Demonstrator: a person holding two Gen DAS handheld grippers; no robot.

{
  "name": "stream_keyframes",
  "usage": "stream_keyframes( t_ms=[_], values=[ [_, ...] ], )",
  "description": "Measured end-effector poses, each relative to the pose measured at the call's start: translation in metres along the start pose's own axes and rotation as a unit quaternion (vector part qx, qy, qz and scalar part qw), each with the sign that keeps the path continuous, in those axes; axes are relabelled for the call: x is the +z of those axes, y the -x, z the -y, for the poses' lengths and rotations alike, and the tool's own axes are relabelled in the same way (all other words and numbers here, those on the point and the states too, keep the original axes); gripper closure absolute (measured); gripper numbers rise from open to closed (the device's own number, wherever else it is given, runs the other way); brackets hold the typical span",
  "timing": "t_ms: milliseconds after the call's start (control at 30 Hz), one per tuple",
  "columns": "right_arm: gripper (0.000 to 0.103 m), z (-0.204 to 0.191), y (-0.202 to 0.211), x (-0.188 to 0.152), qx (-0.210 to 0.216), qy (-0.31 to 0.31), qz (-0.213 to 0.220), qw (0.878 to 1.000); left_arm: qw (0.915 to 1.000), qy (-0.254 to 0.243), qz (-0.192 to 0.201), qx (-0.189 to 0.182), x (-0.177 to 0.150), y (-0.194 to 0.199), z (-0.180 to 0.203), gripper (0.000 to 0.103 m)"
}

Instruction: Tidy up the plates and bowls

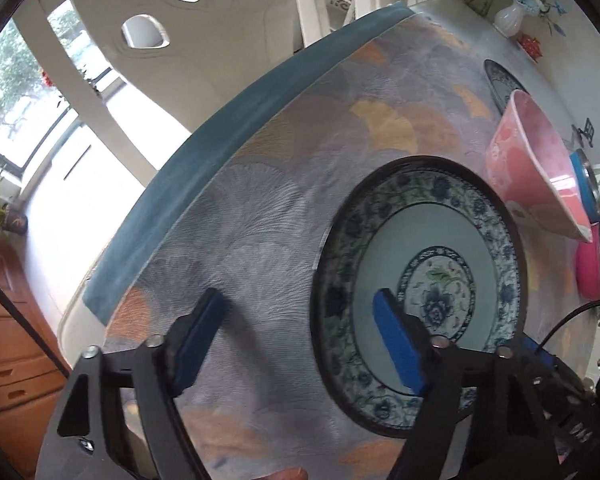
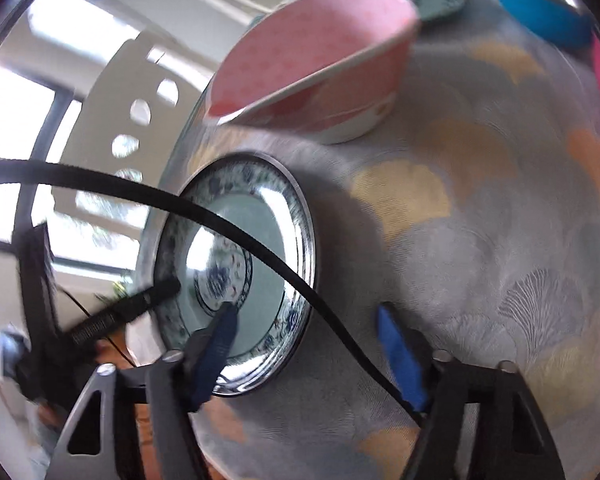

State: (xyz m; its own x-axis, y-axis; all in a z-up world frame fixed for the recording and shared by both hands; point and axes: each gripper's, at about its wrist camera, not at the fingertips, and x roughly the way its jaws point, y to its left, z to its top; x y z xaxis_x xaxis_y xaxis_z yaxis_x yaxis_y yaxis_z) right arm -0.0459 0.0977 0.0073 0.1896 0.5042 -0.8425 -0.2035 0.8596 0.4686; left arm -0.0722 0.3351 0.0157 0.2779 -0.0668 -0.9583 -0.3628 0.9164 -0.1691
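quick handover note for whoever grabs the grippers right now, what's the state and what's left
Left gripper: open, empty, one finger over the blue-and-white plate, the other outside its rim.
Right gripper: open, empty, beside the same plate.
Pink bowl stands just behind that plate; a second patterned plate lies farther back; blue bowl and magenta bowl sit at the edge.
Done: nothing stacked. Left: group plates together, bowls together.

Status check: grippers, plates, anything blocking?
Left gripper open, straddling near blue-and-white plate rim. Right gripper open, empty. Pink bowl just beyond plate; black cable crosses right view.
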Motion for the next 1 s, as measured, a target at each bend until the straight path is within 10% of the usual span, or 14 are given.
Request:
stream_keyframes(
  t_ms=[200, 533, 1000],
  values=[
    [0.085, -0.010, -0.004, -0.005, -0.010, 0.042, 0.006, 0.999, 0.9990, 0.012, -0.002, -0.044, -0.005, 0.002, 0.015, 0.054],
    [0.088, 0.000, 0.023, -0.017, 0.003, 0.049, 0.042, 0.998, 0.9975, -0.002, -0.008, -0.070, -0.025, 0.015, 0.043, 0.056],
    [0.087, 0.083, 0.130, -0.078, -0.075, -0.030, 0.101, 0.992, 0.9709, -0.205, -0.037, -0.118, -0.089, 0.034, 0.191, 0.056]
  ],
)
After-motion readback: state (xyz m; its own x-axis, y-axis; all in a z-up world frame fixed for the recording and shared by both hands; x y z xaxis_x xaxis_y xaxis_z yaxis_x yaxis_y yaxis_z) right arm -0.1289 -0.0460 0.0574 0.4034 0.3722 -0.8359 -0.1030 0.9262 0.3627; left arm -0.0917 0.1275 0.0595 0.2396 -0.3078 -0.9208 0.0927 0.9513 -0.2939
